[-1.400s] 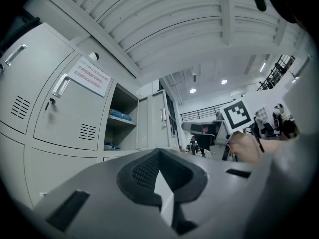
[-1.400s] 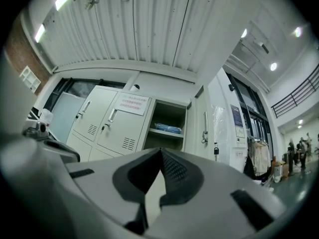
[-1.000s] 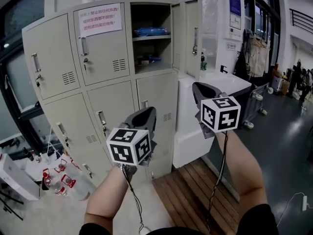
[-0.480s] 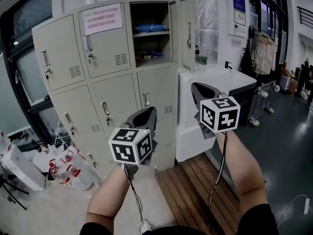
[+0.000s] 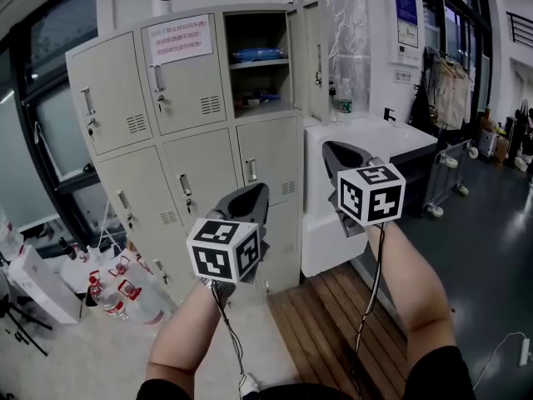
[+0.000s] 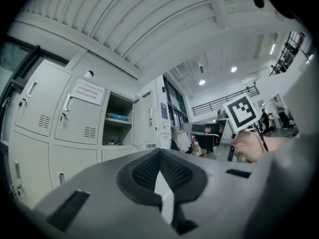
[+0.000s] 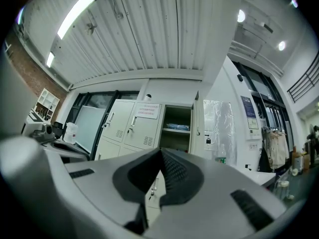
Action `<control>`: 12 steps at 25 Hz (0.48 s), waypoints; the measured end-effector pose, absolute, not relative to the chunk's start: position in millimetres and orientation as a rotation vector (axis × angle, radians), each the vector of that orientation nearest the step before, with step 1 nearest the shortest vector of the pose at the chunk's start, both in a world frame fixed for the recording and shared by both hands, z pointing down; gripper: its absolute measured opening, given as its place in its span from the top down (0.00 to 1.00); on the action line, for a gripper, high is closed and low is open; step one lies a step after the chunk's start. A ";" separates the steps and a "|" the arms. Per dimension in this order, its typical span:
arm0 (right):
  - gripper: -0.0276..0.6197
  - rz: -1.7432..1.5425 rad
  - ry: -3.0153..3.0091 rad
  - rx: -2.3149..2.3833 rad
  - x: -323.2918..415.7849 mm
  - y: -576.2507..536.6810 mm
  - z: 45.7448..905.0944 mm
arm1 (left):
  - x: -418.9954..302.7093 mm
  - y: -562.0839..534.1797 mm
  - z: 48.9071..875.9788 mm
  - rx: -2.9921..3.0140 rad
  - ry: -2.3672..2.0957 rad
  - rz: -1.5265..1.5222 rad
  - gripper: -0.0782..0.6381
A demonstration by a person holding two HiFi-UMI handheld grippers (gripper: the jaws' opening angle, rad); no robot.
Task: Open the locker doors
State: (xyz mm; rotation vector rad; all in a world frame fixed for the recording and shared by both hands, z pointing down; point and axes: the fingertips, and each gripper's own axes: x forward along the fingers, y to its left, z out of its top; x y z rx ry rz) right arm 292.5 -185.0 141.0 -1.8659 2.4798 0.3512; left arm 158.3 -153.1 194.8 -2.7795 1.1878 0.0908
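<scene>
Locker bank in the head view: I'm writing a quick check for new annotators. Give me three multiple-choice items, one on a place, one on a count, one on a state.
1. The paper notice is stuck on: A the top-left door; B the top-middle door; C a middle-row door.
2. How many top-row doors stand open? A none; B one; C three.
3. The right tool is: A shut and empty; B clamped on a handle; C wide open.

Answers: 1 B, the sheet covers that door's upper part. 2 B, only the top-right door is swung out, showing a shelf. 3 A, its pads meet with nothing between them.
</scene>
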 end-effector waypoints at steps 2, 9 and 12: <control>0.96 0.353 2.480 -1.865 291.5 -181.5 140.9 | 158.5 -148.8 195.3 -2.765 1.187 0.073 0.90; 0.96 0.357 2.478 -1.855 292.2 -174.0 138.4 | 160.4 -136.4 188.1 -2.789 1.155 0.151 0.89; 0.96 0.360 2.475 -1.852 293.1 -174.4 136.1 | 158.5 -135.9 180.8 -2.760 1.170 0.175 0.89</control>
